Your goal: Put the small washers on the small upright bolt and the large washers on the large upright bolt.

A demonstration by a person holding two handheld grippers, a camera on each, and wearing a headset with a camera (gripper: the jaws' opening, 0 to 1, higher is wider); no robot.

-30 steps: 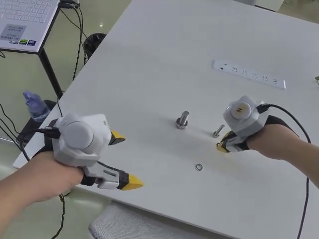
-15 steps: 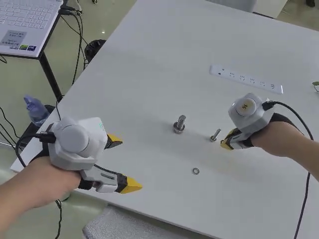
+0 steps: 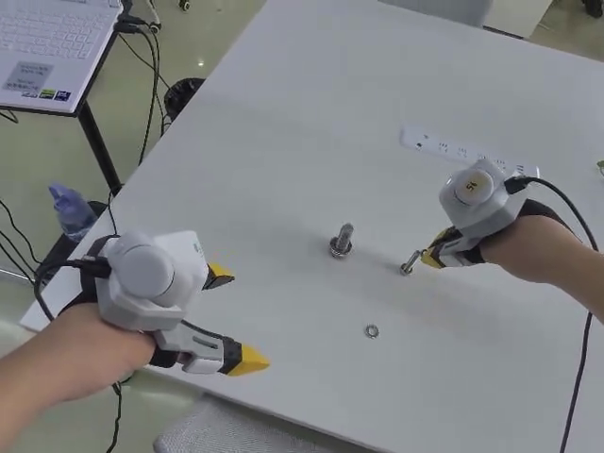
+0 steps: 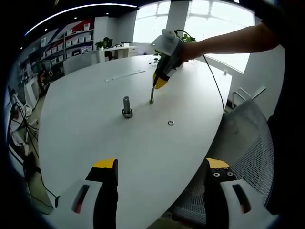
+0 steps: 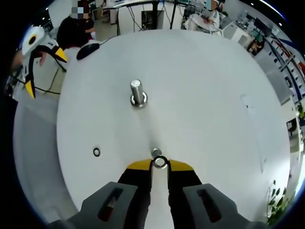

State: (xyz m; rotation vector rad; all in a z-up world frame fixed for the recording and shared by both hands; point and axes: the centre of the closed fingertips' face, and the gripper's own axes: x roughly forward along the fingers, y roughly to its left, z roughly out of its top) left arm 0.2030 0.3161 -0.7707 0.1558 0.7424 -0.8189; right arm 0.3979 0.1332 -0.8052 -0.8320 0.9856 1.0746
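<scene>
My right gripper [image 5: 160,164] is shut on a small washer [image 5: 160,162], held right at the top of the small upright bolt [image 5: 156,152]. In the head view the right gripper [image 3: 432,260] sits just right of the small bolt [image 3: 408,265]. The large upright bolt [image 3: 341,242] stands left of it with washers at its base. One loose washer [image 3: 372,330] lies flat on the white table [image 3: 283,142] nearer to me. My left gripper [image 3: 233,317] hovers open at the table's near left edge with nothing in it. Its own view shows the left gripper [image 4: 162,164] facing both bolts.
A white power strip [image 3: 462,151] lies on the table beyond the right gripper. Off the table's left side stand a laptop [image 3: 47,47] on a stand and a blue bottle [image 3: 71,209] on the floor. A mesh chair [image 4: 248,143] sits by the near edge.
The right gripper with its washer has shifted from beside the small bolt's foot to its top. The left gripper has stayed open at the near edge.
</scene>
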